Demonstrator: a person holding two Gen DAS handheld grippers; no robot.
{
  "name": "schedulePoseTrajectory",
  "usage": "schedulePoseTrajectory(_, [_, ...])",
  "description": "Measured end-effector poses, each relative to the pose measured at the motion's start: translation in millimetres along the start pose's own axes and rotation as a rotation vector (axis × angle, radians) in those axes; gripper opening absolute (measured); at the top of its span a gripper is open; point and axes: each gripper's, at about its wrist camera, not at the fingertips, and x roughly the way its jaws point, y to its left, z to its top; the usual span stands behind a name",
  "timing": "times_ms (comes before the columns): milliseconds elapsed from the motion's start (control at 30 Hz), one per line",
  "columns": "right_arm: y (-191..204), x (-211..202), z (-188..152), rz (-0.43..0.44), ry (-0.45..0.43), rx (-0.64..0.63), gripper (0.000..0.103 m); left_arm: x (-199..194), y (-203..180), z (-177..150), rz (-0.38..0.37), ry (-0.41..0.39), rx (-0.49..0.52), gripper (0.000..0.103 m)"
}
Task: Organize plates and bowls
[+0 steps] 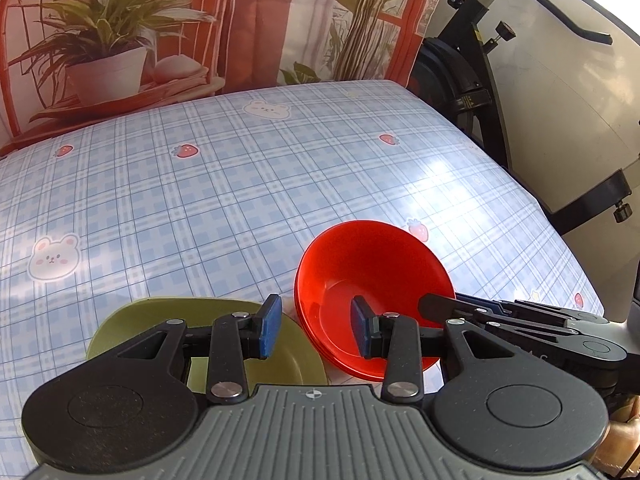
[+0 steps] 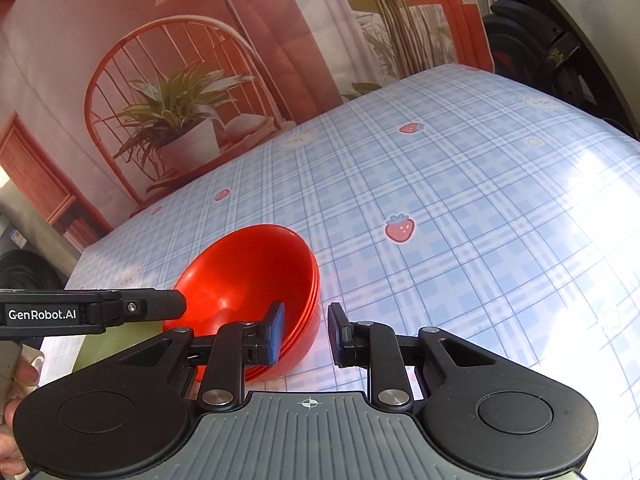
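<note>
On the desk (image 1: pixel 240 184), under a blue checked cloth (image 2: pixel 460 200) with strawberries and bears: a stack of red bowls (image 1: pixel 360 264), near the front edge and a bit to the right. Red bowls tucked one inside the other, three rims showing down the side. Just left of the stack, close beside it: a flat green plate (image 1: pixel 168 312).

Left tongs (image 1: pixel 316 326) held low over the spot where plate and bowls meet. Middling wide, holding nothing. One blue pad over the green plate, the other over the inside of the top bowl, with the bowl's near left rim between the two.

Right tongs (image 2: pixel 306 332) at the right side of the stack. Narrow, but not squeezing yet. One blue pad down inside the top bowl, the other outside the bowls, with the stack's wall in between and a small gap by the outer pad.

At the left edge of the right wrist view: a hand (image 2: pixel 20 380) around the handle of the left tongs.

Far behind the desk: a wall picture (image 1: pixel 108 60) of a potted plant and a red chair. To the right of the desk: a black exercise bike (image 1: pixel 472 92).
</note>
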Motion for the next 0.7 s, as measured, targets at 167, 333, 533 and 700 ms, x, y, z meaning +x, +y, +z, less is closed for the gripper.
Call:
schedulePoseTrajectory(167, [-4, 0, 0, 0.011, -0.005, 0.017, 0.021, 4, 0, 0, -0.006, 0.009, -0.003, 0.039])
schedulePoseTrajectory(333, [-9, -1, -2, 0.006, -0.014, 0.028, 0.021, 7, 3, 0, -0.006, 0.015, -0.025, 0.039])
schedulePoseTrajectory(533, [-14, 1, -3, 0.004, -0.012, 0.054, 0.021, 6, 0, -2, -0.016, 0.014, -0.029, 0.039])
schedulePoseTrajectory(700, [-17, 2, -5, -0.010, -0.002, 0.072, 0.021, 5, -3, -4, -0.027, 0.014, -0.021, 0.039])
